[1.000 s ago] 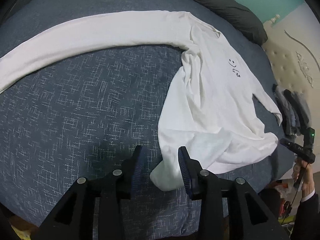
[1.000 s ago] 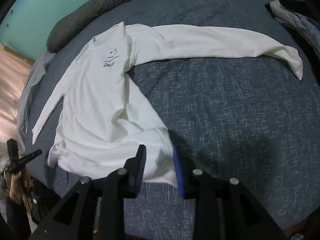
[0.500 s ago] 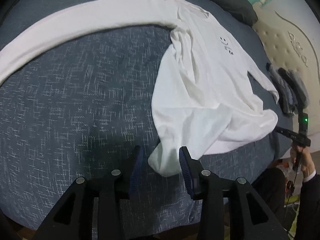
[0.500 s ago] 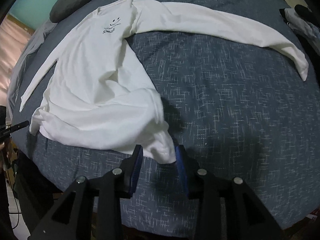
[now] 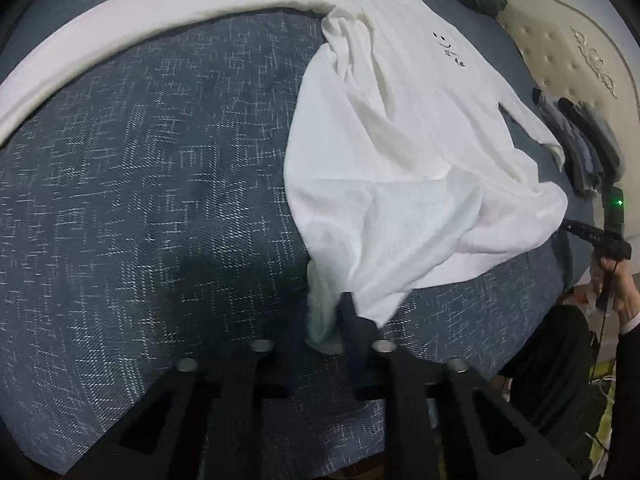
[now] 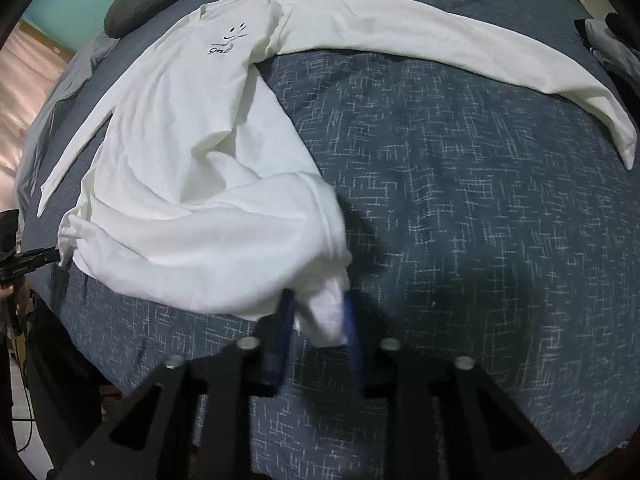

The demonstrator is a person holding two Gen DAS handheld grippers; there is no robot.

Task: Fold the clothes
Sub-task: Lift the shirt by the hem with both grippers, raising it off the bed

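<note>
Both grippers' fingers [image 5: 352,316] have closed on shirt [image 5: 400,160] over bedspread [image 5: 160,200].

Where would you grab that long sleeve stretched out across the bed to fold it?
At the cuff, coming from beyond its tip over the bare quilt. The sleeve lies flat and straight, so lifting its free end should swing it back over the shirt.
</note>
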